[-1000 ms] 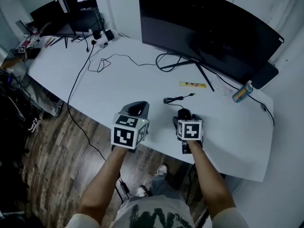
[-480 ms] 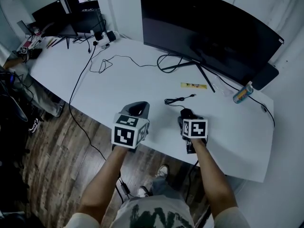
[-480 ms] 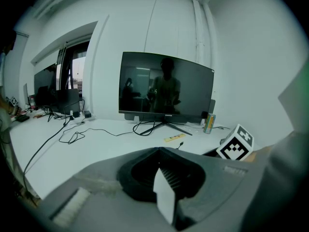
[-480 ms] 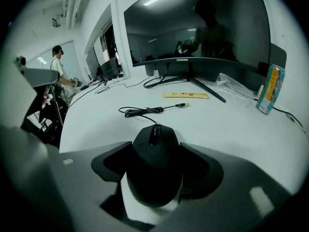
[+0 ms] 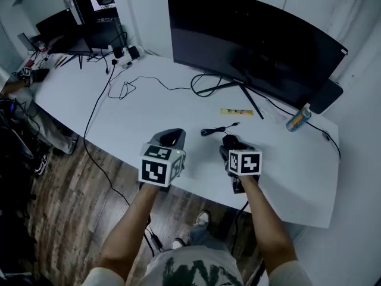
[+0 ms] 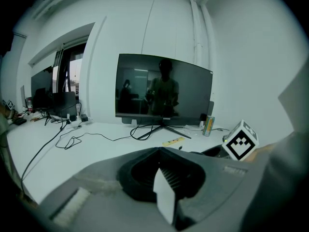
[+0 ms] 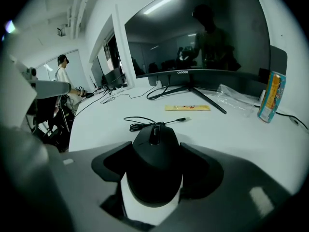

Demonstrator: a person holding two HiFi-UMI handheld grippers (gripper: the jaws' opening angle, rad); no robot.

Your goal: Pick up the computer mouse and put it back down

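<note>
Right tongs: the jaws have just been closing and now clamp the black computer mouse by its sides, in front of the monitor near the table edge. Left tongs: jaws together, nothing between them, in front of the monitor's left end.

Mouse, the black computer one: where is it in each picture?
Head view: the computer mouse is in the lower middle, a little right of centre.
Left gripper view: not clearly in it.
Right gripper view: dead centre, clamped in the right gripper.
Shared landmark: the big dark monitor shows at the back of all three views.
</note>
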